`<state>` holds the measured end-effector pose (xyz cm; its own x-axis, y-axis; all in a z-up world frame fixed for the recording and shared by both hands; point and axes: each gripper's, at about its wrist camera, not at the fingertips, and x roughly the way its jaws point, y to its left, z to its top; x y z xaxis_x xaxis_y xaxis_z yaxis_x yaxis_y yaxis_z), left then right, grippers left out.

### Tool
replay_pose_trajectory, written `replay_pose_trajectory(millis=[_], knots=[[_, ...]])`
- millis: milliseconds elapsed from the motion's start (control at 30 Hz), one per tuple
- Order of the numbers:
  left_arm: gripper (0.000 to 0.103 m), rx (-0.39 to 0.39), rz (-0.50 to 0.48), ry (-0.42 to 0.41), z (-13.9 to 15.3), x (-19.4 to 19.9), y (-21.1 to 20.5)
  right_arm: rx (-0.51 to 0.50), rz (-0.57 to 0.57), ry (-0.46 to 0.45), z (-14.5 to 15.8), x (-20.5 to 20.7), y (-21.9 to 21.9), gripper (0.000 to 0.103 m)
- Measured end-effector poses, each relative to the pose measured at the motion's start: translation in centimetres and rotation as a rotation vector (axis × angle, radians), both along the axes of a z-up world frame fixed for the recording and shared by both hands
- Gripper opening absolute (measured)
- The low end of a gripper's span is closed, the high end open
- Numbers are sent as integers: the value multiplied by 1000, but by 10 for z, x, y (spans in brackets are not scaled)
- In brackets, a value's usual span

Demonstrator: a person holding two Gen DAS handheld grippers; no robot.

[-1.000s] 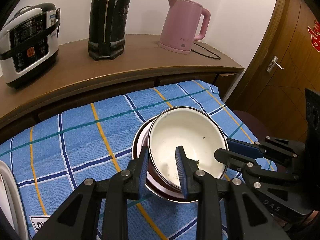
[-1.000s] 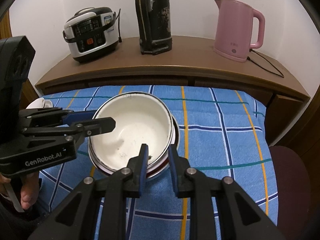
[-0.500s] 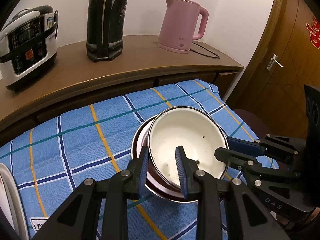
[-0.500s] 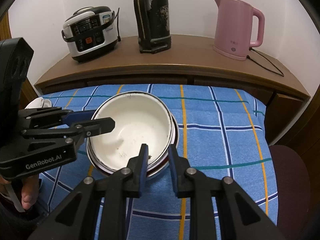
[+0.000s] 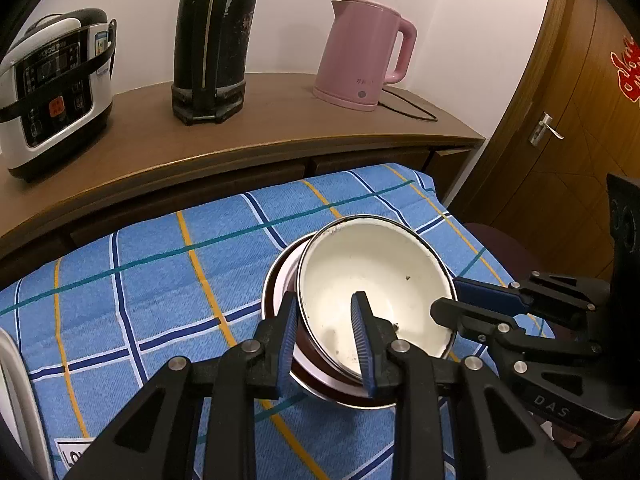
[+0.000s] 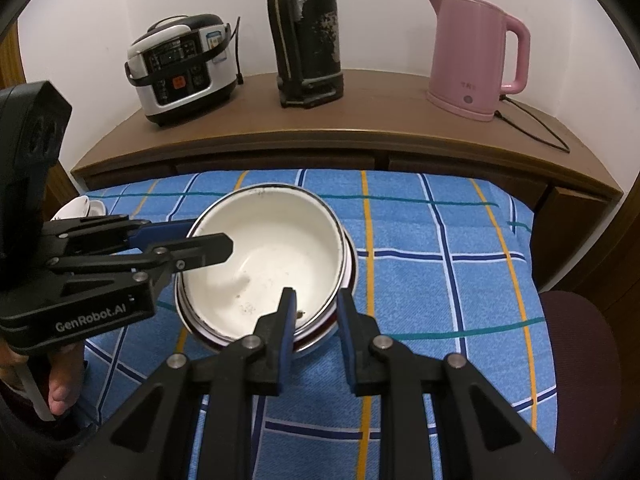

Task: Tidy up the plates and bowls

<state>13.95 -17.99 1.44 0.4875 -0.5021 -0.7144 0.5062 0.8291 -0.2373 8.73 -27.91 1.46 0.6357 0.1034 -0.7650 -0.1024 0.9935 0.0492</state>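
Observation:
A white enamel bowl (image 5: 372, 280) with a dark rim sits on top of a stack of plates and bowls (image 5: 280, 284) on the blue checked cloth; it also shows in the right wrist view (image 6: 264, 256). My left gripper (image 5: 326, 340) straddles the bowl's near rim, one finger inside, one outside. My right gripper (image 6: 314, 320) straddles the opposite rim the same way. The fingers look closed onto the stack's edge, but contact is hard to confirm.
A wooden counter (image 5: 280, 120) behind holds a rice cooker (image 5: 52, 92), a black thermos (image 5: 212, 40) and a pink kettle (image 5: 364, 56). A white dish (image 6: 80, 208) lies at the cloth's left edge. A door (image 5: 580, 92) stands at right.
Both grippers and the bowl stack have barely moved; the view has shifted very slightly.

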Motion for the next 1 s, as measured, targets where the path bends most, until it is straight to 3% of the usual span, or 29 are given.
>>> replay_pose_trajectory(millis=[333, 400, 567, 633, 667, 700, 733, 1000], knots=[[32, -9, -3, 9, 1, 0, 1, 34, -2, -29, 3, -5, -4, 23], [41, -24, -7, 5, 3, -1, 1, 30, 1, -39, 4, -7, -4, 29], [42, -4, -2, -21, 4, -4, -1, 27, -3, -29, 2, -5, -7, 35], [43, 0, 29, -72, 10, -7, 3, 28, -8, -31, 1, -5, -9, 38], [50, -4, 36, -94, 14, -9, 6, 27, -12, -34, 1, -6, -10, 40], [70, -15, 44, -109, 17, -10, 9, 29, -14, -37, 2, -7, -11, 40], [78, -29, 54, -115, 18, -10, 12, 36, -18, -43, 3, -8, -13, 41], [80, -18, 48, -26, 0, 0, 9, 90, -51, -59, 5, -10, -21, 45]])
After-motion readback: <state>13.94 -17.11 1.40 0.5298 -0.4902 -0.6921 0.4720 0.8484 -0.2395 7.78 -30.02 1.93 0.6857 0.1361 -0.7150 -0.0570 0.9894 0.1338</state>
